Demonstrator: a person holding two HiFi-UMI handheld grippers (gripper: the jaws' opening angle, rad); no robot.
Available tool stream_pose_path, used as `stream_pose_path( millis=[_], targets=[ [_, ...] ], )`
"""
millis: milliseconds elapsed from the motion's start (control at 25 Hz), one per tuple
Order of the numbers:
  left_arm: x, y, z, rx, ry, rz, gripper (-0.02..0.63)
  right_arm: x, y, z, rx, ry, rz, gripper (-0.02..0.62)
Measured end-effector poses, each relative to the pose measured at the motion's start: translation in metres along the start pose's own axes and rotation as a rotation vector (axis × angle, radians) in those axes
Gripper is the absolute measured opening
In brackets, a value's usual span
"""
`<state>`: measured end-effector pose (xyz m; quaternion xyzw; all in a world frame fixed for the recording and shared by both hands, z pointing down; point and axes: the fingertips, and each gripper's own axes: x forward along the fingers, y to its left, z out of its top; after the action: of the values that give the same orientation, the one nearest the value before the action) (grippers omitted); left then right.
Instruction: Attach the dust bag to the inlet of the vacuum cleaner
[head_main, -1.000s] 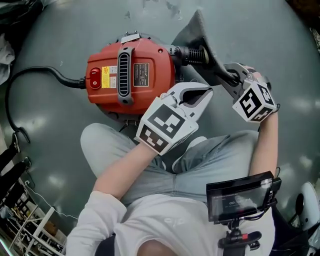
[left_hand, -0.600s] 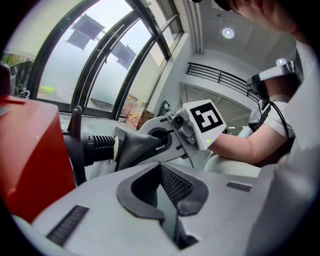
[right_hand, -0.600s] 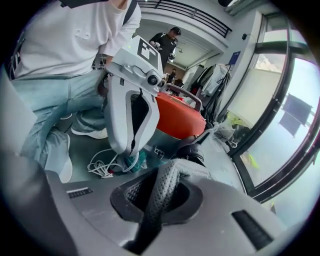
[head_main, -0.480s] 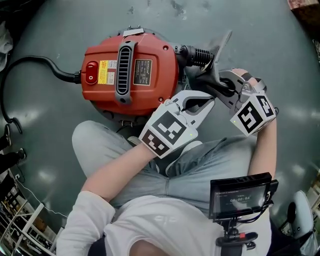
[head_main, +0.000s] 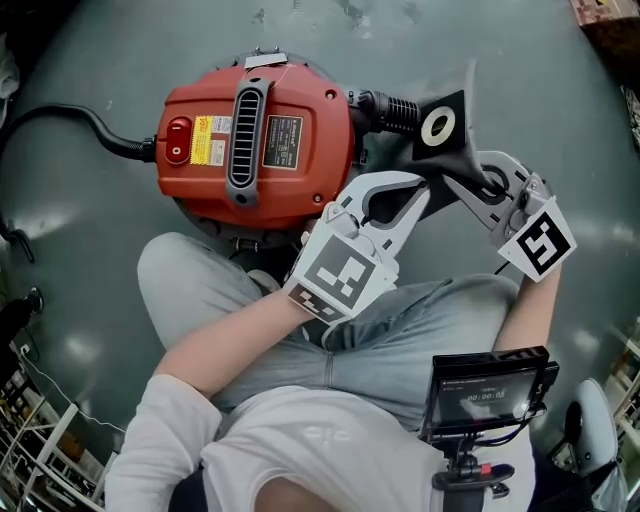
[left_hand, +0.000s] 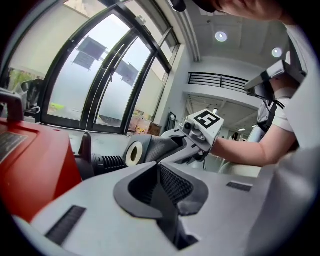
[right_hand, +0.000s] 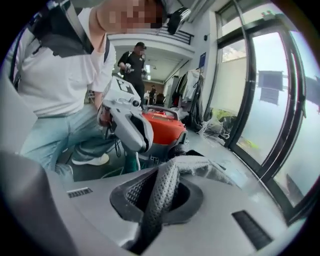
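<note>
**Lining up the bag collar with the inlet**

Holds the dust bag (head_main: 452, 150) raised in the right gripper (head_main: 470, 185), jaws pinched on its grey cloth, just beside the ribbed inlet (head_main: 395, 108) on the red vacuum cleaner (head_main: 255, 140); carries the left gripper (head_main: 418, 192) with jaws together on nothing, close under the bag's collar. Looks to be the lining-up stage, nothing attached yet; turn the collar so as to face its pale ring squarely at the inlet's mouth; bring it in along the inlet's own line; brace the stiff collar with the closed left tip, for fear of folding the cloth under a push; press until seated all round.
</note>
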<state>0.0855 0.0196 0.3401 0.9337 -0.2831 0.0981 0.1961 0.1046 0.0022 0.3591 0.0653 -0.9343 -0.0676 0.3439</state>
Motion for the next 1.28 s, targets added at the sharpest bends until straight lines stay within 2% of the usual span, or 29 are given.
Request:
stream_pose_path(
  millis=[40,120,200,240,400,440,520,680,760,840,920,1160,1280],
  targets=[
    [0.0,0.0,0.0,0.001,0.001,0.01,0.009,0.001,0.002,-0.002,-0.043,0.033,0.005,0.017],
    [-0.001,0.009,0.003,-0.055,-0.019,0.062,0.009,0.002,0.007,0.003,-0.108,0.059,0.035,0.017],
    [0.0,0.019,0.006,-0.115,-0.037,0.121,0.011,-0.005,0.012,0.012,-0.119,0.044,0.083,0.017],
    [0.003,0.02,0.006,-0.112,-0.034,0.127,0.009,-0.009,0.015,0.015,-0.114,0.039,0.094,0.017],
    [0.011,0.004,0.01,0.02,-0.025,0.019,0.013,-0.015,0.015,0.012,-0.178,0.096,0.051,0.017],
    [0.012,-0.001,0.013,0.044,-0.026,-0.005,0.062,-0.015,0.018,0.012,-0.204,0.104,0.05,0.017],
    [0.011,-0.007,0.017,0.066,-0.029,-0.031,0.14,-0.014,0.026,0.016,-0.258,0.116,0.057,0.017],
    [0.007,-0.01,0.015,0.058,0.02,-0.051,0.146,-0.013,0.035,0.018,-0.399,0.214,0.029,0.017],
    [0.003,-0.014,0.016,-0.026,0.032,-0.093,0.146,-0.013,0.039,0.017,-0.464,0.263,0.02,0.018],
    [-0.003,-0.02,0.026,-0.165,-0.002,-0.168,0.146,-0.013,0.04,0.017,-0.514,0.287,0.003,0.018],
    [-0.006,-0.019,0.034,-0.277,-0.028,-0.209,0.146,-0.011,0.037,0.017,-0.566,0.306,-0.031,0.018],
    [0.0,-0.008,0.021,-0.529,-0.011,-0.193,0.146,-0.001,0.032,0.002,-0.818,0.421,-0.207,0.018],
    [0.002,-0.008,0.015,-0.604,-0.011,-0.21,0.146,0.005,0.029,-0.006,-0.915,0.428,-0.302,0.018]
  ],
)
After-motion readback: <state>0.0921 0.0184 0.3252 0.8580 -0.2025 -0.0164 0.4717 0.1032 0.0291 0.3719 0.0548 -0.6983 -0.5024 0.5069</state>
